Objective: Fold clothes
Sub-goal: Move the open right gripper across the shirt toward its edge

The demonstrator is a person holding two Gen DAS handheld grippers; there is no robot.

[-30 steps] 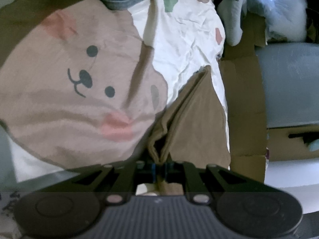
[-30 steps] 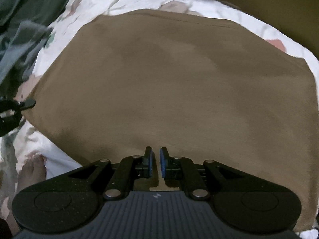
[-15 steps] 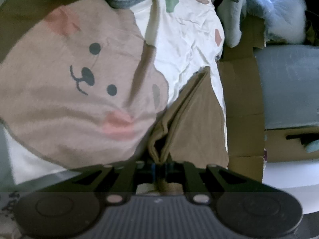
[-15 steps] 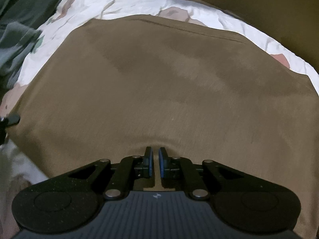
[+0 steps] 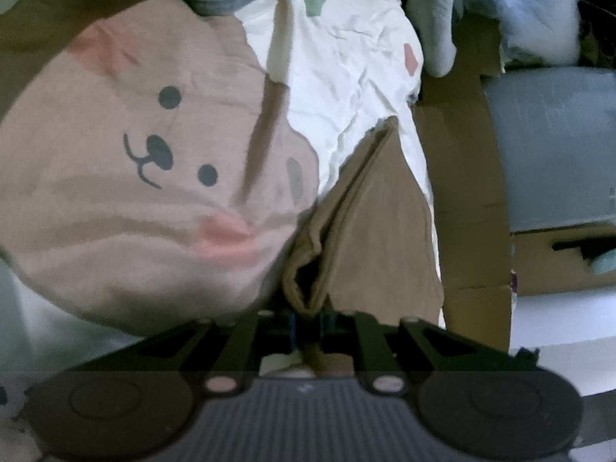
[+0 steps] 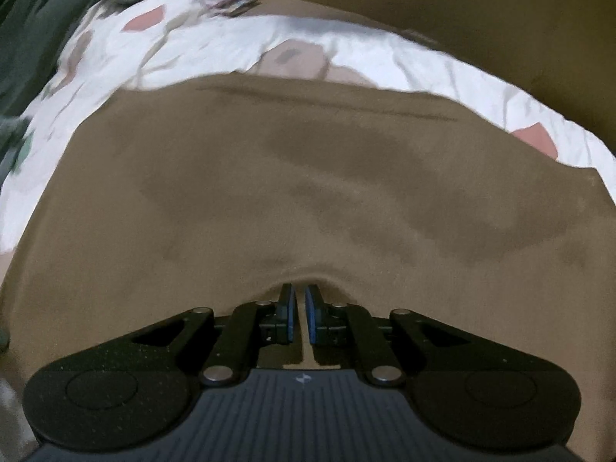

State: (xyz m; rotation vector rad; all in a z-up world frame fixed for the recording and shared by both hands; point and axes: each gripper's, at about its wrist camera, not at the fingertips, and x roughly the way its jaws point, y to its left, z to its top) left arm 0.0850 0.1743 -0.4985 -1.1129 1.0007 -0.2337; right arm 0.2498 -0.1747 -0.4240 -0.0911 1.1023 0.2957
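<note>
Left gripper clamped on a folded edge of the brown garment, right gripper pinched on its near hem, cloth spread flat over the white patterned bedsheet, beside a bear-face print, cardboard box alongside.

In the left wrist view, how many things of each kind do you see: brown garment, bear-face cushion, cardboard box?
Brown garment: 1
Bear-face cushion: 1
Cardboard boxes: 2
Total: 4
</note>
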